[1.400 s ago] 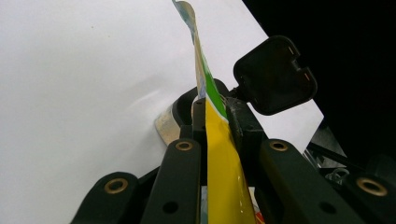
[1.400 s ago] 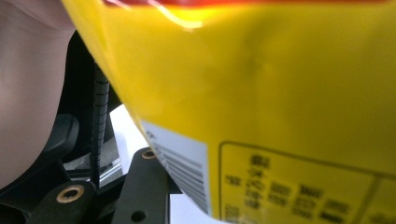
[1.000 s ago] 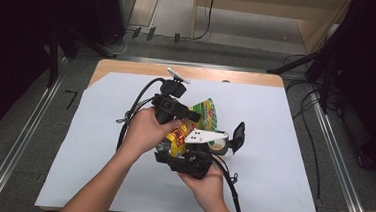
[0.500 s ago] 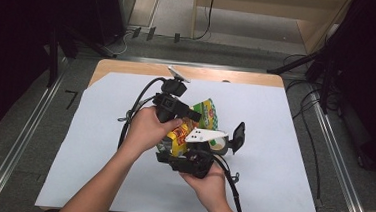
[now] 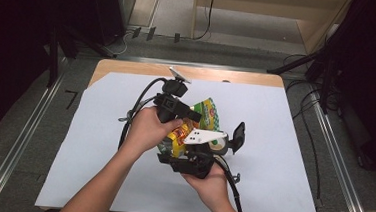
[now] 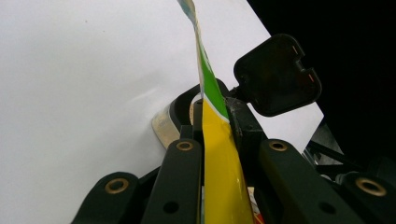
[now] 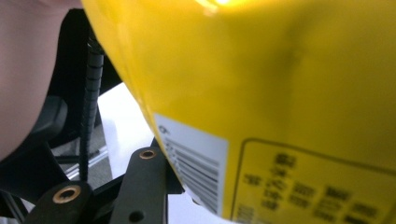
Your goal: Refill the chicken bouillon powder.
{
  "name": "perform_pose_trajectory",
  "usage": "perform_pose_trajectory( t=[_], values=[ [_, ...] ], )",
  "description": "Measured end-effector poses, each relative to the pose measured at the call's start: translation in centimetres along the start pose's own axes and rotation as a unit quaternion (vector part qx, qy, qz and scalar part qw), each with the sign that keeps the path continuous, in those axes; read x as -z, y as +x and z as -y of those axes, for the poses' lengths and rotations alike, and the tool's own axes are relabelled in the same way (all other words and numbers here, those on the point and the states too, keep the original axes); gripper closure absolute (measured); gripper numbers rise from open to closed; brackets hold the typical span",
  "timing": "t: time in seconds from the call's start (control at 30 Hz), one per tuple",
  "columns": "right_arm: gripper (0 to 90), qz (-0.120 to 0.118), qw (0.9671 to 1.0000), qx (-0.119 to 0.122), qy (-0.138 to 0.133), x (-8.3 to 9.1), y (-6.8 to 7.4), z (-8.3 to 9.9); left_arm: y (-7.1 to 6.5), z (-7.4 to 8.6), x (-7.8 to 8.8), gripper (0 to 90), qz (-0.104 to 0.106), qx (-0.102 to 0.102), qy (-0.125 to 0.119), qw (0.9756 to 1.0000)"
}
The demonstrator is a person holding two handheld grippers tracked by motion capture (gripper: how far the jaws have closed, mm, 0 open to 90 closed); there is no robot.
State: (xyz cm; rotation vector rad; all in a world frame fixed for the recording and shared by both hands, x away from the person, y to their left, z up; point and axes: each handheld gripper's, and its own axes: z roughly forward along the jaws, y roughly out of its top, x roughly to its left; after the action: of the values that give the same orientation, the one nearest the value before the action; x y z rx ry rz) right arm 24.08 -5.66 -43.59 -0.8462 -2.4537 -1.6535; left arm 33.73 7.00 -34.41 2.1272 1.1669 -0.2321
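Observation:
A yellow and green snack bag [image 5: 202, 118] is held above the middle of the table between both grippers. My left gripper [image 5: 189, 115] comes in from the left and is shut on the bag's edge. In the left gripper view the bag [image 6: 219, 158] stands edge-on, pinched between the two jaws of the left gripper [image 6: 215, 145]. My right gripper [image 5: 198, 148] reaches up from below with its grey plate on top and grips the bag's lower part. In the right gripper view the bag's yellow back with a barcode [image 7: 261, 116] lies right against the camera. One black finger [image 7: 142, 182] shows beside it.
The table is covered with a white sheet [image 5: 283, 143], and bare wood [image 5: 128, 68] shows along its far edge. A roll of clear tape [image 5: 218, 144] lies on the sheet under the bag. Cables [image 5: 130, 119] trail from both grippers. Dark stands and floor cables surround the table.

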Motion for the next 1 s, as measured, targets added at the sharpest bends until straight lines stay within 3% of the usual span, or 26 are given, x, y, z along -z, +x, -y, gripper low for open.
perform_pose_trajectory(
  t=[0.23,0.4,0.5,0.63,0.77,1.0],
  values=[
    [61.2,0.007,0.9996,0.026,0.008,-0.15,0.22,0.08,-0.06,0.03,-0.07,83.9,-0.005,0.000,-0.001,1.0000],
    [63.4,0.017,0.9984,0.053,0.013,-0.10,0.36,0.10,-0.03,0.03,0.06,83.9,-0.002,-0.001,0.000,1.0000],
    [64.4,0.018,0.9982,0.056,0.012,0.03,0.35,0.06,-0.15,0.04,0.08,83.9,0.000,-0.002,-0.002,1.0000],
    [65.2,0.018,0.9985,0.051,0.009,0.10,0.35,0.03,-0.11,-0.09,0.01,83.5,0.005,0.006,0.004,1.0000],
    [65.8,0.003,0.9996,0.026,-0.001,0.02,0.28,-0.04,-0.08,-0.34,0.02,83.1,0.004,0.008,0.011,0.9999],
    [66.2,-0.003,1.0000,0.004,-0.008,-0.15,0.34,-0.08,0.05,-0.37,0.01,83.0,0.008,0.012,0.013,0.9998]
  ],
)
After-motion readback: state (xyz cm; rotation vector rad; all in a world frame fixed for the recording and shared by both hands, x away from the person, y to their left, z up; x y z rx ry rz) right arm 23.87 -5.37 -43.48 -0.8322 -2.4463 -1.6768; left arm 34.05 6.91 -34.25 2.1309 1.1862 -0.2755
